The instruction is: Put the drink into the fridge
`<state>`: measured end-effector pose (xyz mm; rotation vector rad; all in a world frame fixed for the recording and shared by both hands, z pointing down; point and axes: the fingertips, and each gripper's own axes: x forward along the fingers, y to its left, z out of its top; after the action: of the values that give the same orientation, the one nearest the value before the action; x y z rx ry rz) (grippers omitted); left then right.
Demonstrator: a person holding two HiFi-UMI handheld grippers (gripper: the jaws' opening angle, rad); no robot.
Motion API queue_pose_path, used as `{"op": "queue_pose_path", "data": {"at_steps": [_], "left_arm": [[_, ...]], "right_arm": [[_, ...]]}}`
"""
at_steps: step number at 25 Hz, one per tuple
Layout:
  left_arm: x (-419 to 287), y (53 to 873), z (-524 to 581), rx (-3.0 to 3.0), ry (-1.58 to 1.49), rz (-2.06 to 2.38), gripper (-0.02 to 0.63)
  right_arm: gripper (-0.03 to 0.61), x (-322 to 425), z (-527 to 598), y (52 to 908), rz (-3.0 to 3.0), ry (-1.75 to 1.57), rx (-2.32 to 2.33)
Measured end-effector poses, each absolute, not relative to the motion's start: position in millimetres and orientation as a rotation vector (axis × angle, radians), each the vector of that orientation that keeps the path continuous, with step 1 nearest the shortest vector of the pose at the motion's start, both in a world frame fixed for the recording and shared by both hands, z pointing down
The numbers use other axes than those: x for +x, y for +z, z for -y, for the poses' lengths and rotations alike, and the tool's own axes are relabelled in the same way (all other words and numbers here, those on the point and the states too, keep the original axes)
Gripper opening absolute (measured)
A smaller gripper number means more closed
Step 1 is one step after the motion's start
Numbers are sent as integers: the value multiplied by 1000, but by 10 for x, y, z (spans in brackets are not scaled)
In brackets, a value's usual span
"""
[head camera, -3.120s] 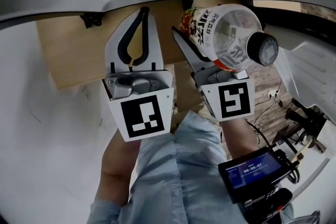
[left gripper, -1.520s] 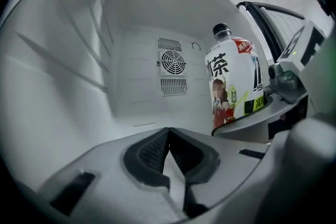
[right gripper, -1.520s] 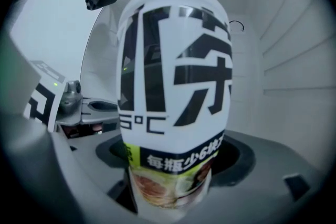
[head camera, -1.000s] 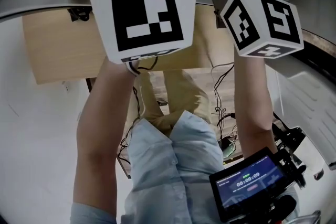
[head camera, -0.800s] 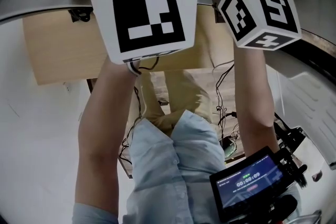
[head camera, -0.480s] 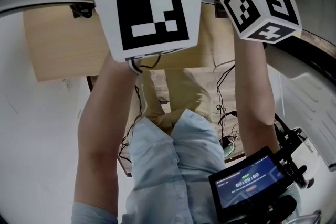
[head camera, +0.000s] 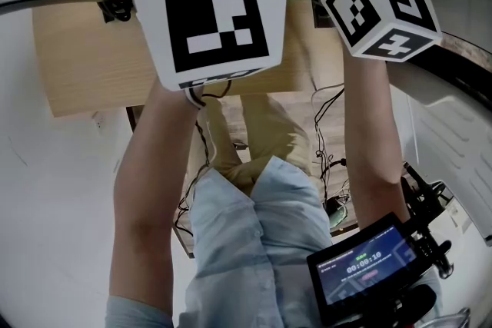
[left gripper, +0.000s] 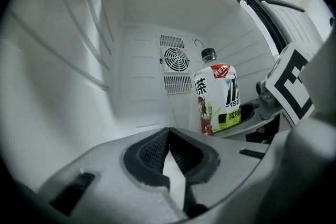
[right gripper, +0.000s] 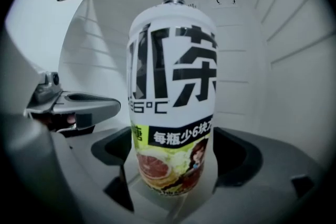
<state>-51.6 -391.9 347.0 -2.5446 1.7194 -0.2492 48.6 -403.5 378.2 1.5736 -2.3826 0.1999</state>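
Right tongs (right gripper: 176, 150): opening, with the bottle (right gripper: 172, 86) between them; we see a gap on each side, so neither pad presses on it.
Left tongs (left gripper: 169, 136): closed tip to tip, with nothing between them.
Bottle: inside the fridge (right gripper: 252, 55), standing on its floor, cap up and long axis upright.
Direction: dead ahead of the right tongs; ahead and to the right of the left tongs, well apart from them.
Nearer hand: the right.
Coming move, as we judge it: we draw the right tongs straight back along their own line, since a sideways drift could knock the bottle over.
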Motion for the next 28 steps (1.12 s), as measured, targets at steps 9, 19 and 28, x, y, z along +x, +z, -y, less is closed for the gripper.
{"op": "queue_pose_path", "data": {"at_steps": [9, 19, 28], "left_arm": [[-555, 3483, 3881, -2532, -274, -1719, 9], [-91, 3641, 3638, -2627, -331, -1634, 9], [-336, 3423, 2898, -2604, -358, -1736, 9]], "right_arm": [[485, 495, 3919, 3819, 2387, 214, 1571], [479, 905, 3598, 3962, 2323, 312, 1665], [460, 713, 2767, 3674, 2361, 352, 1624]]}}
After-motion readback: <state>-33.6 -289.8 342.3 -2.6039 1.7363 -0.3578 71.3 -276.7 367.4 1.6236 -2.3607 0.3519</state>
